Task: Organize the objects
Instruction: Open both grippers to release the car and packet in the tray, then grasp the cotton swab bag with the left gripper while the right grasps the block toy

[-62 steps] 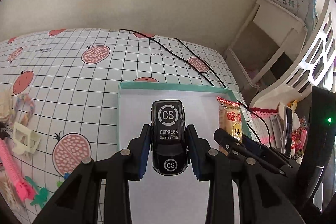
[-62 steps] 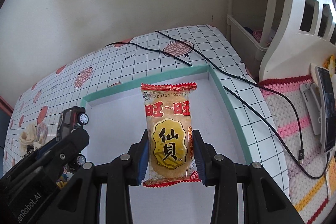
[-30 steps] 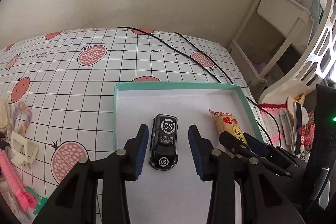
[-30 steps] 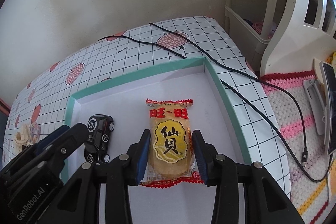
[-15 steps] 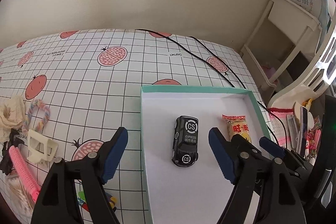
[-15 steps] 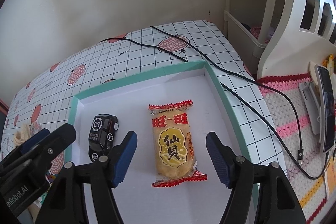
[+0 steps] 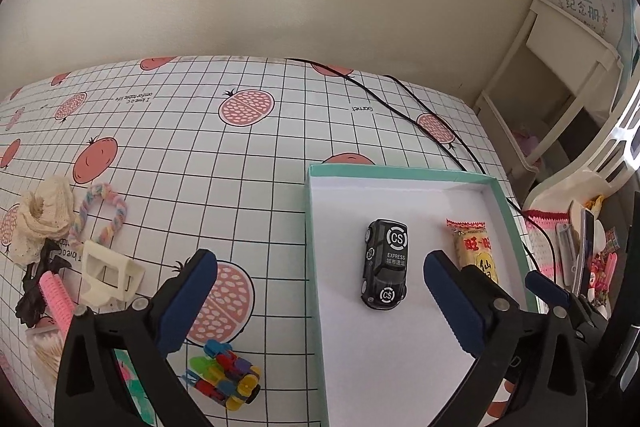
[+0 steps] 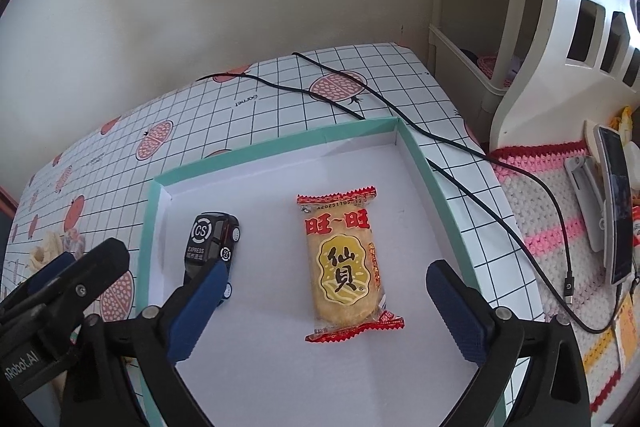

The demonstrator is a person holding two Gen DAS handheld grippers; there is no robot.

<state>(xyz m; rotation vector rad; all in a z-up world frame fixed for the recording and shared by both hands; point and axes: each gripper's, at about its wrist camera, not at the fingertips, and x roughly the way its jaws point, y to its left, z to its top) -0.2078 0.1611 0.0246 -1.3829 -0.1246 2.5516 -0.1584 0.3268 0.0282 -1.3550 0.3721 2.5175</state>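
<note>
On gridded counter (image 7: 248, 187), teal-rimmed box (image 8: 440, 195) holding toy car (image 7: 385, 264) left of snack packet (image 8: 343, 269), left gripper (image 7: 320, 303) and right gripper (image 8: 328, 311) both spread wide, empty.

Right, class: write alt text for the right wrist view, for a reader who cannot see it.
An open right gripper hovers over a shallow teal-edged box on a grid-patterned tablecloth. In the box lie a red-and-yellow snack packet and, left of it, a black toy car. The left gripper shows at the lower left.
</note>
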